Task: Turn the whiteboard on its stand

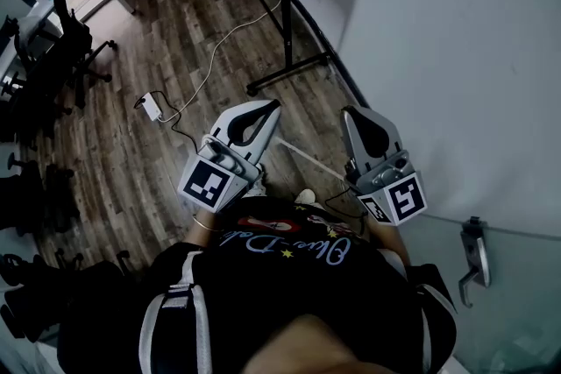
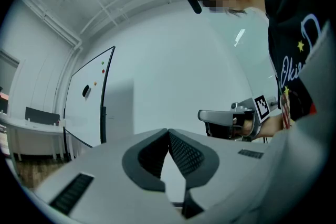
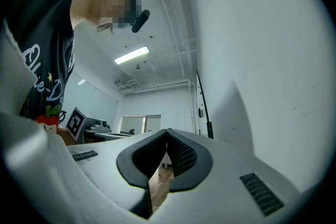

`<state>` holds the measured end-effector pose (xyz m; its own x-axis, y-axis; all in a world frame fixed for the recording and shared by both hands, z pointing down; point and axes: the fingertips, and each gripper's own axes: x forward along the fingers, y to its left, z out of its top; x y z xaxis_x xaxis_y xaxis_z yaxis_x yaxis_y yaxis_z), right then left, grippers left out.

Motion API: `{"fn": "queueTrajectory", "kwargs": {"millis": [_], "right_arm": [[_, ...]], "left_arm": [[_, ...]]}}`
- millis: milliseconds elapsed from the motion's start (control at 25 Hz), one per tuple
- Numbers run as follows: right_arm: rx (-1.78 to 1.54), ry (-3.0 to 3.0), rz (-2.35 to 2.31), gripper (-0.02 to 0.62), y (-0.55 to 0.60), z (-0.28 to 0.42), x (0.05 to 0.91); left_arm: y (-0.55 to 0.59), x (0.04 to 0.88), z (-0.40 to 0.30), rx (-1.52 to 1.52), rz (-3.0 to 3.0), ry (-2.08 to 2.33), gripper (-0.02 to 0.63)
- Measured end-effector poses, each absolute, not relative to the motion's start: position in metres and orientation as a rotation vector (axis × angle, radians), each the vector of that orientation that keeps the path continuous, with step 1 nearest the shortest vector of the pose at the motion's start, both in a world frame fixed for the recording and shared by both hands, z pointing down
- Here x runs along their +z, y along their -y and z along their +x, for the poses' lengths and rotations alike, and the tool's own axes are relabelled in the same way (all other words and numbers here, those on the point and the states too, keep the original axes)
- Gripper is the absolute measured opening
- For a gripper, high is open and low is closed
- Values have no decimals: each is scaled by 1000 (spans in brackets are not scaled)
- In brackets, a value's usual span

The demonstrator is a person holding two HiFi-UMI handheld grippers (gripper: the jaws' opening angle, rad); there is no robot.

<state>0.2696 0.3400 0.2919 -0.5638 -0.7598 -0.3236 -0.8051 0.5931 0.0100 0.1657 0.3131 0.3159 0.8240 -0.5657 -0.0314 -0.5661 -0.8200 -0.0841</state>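
**Both grippers clenched shut and empty, whiteboard ahead of you**

Your left gripper [image 2: 168, 132] and right gripper [image 3: 167, 131] each have their jaws pressed together at the tips, with nothing between them. The whiteboard [image 2: 86, 96] stands ahead, well apart from both, its black-framed edge beside the white wall [image 1: 456, 39]. Its stand [image 1: 284, 4] rests on the wood floor [image 1: 131, 153]. A white cable [image 1: 213, 61] and adapter [image 1: 151, 107] lie on the floor between you and the stand's foot. Office chairs [image 1: 53, 57] crowd your left, and a door handle [image 1: 472, 254] is at your right.
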Motion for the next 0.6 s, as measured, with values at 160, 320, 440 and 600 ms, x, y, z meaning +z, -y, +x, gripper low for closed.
{"fn": "queueTrajectory", "kwargs": {"millis": [160, 320, 440, 600], "right_arm": [[238, -2539, -1312, 38, -332, 264, 291], [230, -2547, -1307, 38, -320, 243, 289], [314, -2615, -1322, 38, -304, 217, 290], [423, -2691, -1324, 38, -287, 180, 291]], "left_arm": [[-304, 313, 162, 26, -2919, -871, 17], [-292, 311, 145, 30, -2924, -869, 17], [-276, 313, 129, 35, -2927, -877, 17], [-255, 315, 106, 47, -2930, -868, 17]]}}
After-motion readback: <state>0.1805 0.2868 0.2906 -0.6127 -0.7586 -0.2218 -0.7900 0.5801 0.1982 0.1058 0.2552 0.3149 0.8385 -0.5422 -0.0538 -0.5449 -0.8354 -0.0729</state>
